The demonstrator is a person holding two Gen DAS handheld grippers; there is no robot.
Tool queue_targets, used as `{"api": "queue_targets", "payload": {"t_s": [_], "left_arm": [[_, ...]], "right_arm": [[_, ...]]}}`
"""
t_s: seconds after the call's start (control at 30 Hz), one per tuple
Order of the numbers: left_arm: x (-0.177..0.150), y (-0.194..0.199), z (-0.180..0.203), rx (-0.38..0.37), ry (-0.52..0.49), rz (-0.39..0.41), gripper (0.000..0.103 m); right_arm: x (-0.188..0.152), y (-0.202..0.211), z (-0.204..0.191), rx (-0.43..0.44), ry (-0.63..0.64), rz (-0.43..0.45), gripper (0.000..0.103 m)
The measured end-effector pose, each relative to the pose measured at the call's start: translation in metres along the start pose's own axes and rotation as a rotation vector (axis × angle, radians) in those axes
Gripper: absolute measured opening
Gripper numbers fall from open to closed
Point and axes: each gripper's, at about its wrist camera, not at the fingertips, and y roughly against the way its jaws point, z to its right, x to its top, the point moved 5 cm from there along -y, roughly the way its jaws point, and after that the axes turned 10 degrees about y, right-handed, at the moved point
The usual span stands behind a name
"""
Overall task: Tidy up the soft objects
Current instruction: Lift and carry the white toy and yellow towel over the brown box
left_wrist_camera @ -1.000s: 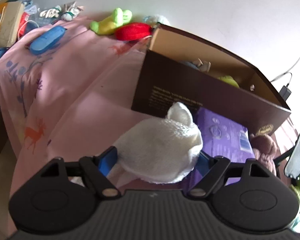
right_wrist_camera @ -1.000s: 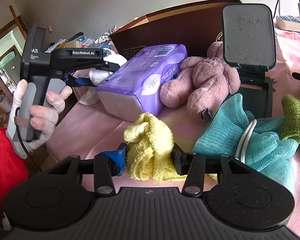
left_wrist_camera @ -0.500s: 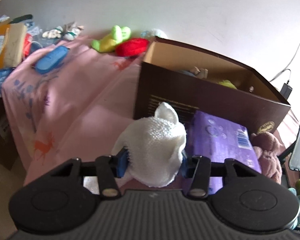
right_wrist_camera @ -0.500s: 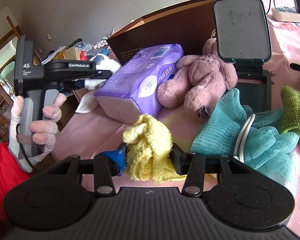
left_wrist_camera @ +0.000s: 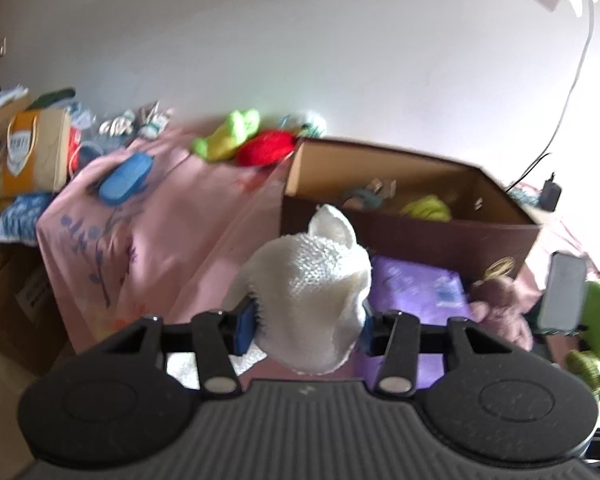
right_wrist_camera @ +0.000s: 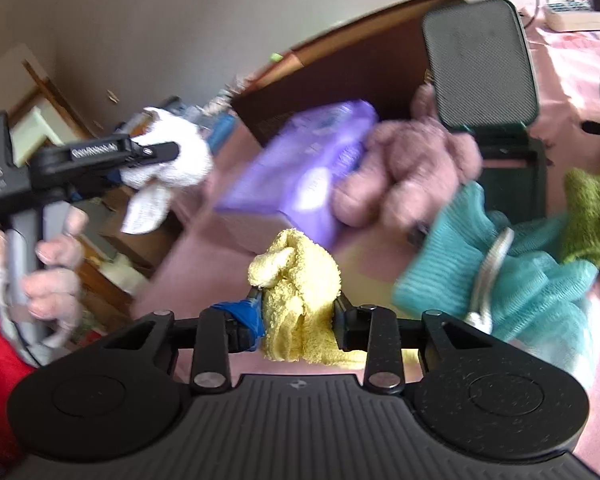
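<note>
Both knobbly, fluffy cloths [left_wrist_camera: 312, 300] pinched.

White knitted toy [left_wrist_camera: 314, 300] is up off the bed, pinched at its sides, while the yellow fluffy cloth [right_wrist_camera: 298, 304] hangs bunched, gripped too.

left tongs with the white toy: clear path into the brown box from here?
Probably yes. The left tongs hold the white plush toy just short of the brown cardboard box, whose top is open, with room showing inside. Nothing stands between them.
</note>
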Motion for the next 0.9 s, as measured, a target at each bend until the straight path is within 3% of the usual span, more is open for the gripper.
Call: {"api": "queue_targets", "payload": {"t_s": [0.13,0.33,0.57,0.73,0.9], "left_arm": [[0.019,0.018,0.015,-0.059,-0.007,0.049,0.049],[0.054,0.022,0.046,-0.153,-0.038,0.094,0.049],[0.093,-0.008,0.085,-0.166,-0.129,0.15,0.049],[0.111,-0.047,0.095,-0.151,-0.147,0.145,0.05],[0.118,-0.098,0.095,-0.157,-0.112,0.082,0.05]], "right_arm": [[0.03,0.021,-0.009,0.079,-0.004,0.093,0.015],[0.094,0.043,-0.007,0.09,0.03,0.213,0.015],[0.174,0.042,0.015,-0.04,0.053,0.305,0.016],[0.211,0.022,0.048,-0.147,0.01,0.3,0.016],[0.232,-0.004,0.082,-0.195,-0.055,0.258,0.017]]}}
